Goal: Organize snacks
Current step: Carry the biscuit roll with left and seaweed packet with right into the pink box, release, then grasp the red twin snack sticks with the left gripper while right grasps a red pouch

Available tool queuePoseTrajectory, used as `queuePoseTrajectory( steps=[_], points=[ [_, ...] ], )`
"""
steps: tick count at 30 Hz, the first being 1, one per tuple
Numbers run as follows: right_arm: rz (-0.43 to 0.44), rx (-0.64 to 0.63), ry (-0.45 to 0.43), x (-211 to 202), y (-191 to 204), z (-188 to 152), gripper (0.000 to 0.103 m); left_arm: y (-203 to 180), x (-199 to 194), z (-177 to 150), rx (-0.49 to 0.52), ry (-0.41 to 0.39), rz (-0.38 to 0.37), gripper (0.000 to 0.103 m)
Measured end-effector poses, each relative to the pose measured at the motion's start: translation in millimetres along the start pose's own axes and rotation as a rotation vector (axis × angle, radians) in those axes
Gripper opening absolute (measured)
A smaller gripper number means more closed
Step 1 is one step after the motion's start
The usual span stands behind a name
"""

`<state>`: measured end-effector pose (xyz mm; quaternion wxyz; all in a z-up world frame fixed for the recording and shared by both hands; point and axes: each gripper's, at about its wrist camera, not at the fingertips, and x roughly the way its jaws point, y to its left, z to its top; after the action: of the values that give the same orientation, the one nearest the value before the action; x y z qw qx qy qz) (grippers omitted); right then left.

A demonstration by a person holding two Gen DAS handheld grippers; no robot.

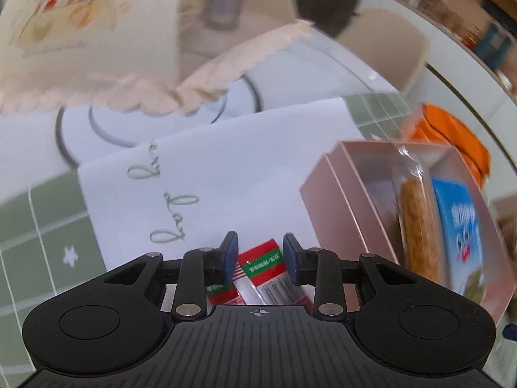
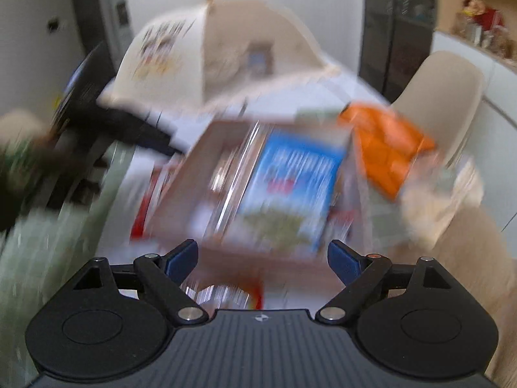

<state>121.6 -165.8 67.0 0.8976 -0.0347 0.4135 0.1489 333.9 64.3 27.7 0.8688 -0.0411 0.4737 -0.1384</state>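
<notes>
Red-green snack packet [image 1: 263,266] lies between left gripper [image 1: 260,260] pads, long axis along the fingers; jaws narrow, pads look just clear of it. Pink box [image 1: 358,207] sits just beside, rightward. Right gripper [image 2: 262,255] wide, empty, facing the box.

The left gripper [image 1: 260,255] is angled steeply downward, its two blue pads [image 1: 230,257] drawn fairly close together, with a narrow gap kept between them. Whether anything is clamped there cannot be told. The right gripper [image 2: 261,257] is likewise tilted downward, its blue fingertips [image 2: 181,258] spread wide apart and nothing gripped. Part of a dark gripper body is glimpsed, blurred, at the left edge of the right wrist view.
</notes>
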Motion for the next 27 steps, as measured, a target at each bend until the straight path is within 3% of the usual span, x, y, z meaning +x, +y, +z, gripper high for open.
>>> queuePoseTrajectory(
  steps=[5, 10, 14, 19, 21, 23, 27],
  points=[
    [0.033, 0.018, 0.063, 18, 17, -32, 0.088, -10, -21, -34, 0.177, 0.009, -0.024, 0.031],
    [0.037, 0.033, 0.065, 27, 30, -48, 0.088, -15, -50, -81, 0.195, 0.033, -0.114, 0.031],
    [0.032, -0.020, 0.070, 21, 44, -58, 0.088, -13, -81, -121, 0.077, 0.028, -0.137, 0.031],
    [0.072, -0.089, 0.067, 7, 68, -79, 0.088, 9, -126, -167, -0.322, -0.024, -0.015, 0.032],
    [0.047, -0.138, 0.051, 6, 79, -87, 0.089, 15, -131, -179, -0.445, -0.011, -0.061, 0.032],
    [0.047, -0.123, 0.039, 6, 81, -89, 0.090, 9, -126, -182, -0.461, 0.036, -0.108, 0.032],
    [0.019, -0.103, 0.021, 2, 84, -93, 0.091, -27, -113, -168, -0.314, 0.049, -0.063, 0.035]
  ],
)
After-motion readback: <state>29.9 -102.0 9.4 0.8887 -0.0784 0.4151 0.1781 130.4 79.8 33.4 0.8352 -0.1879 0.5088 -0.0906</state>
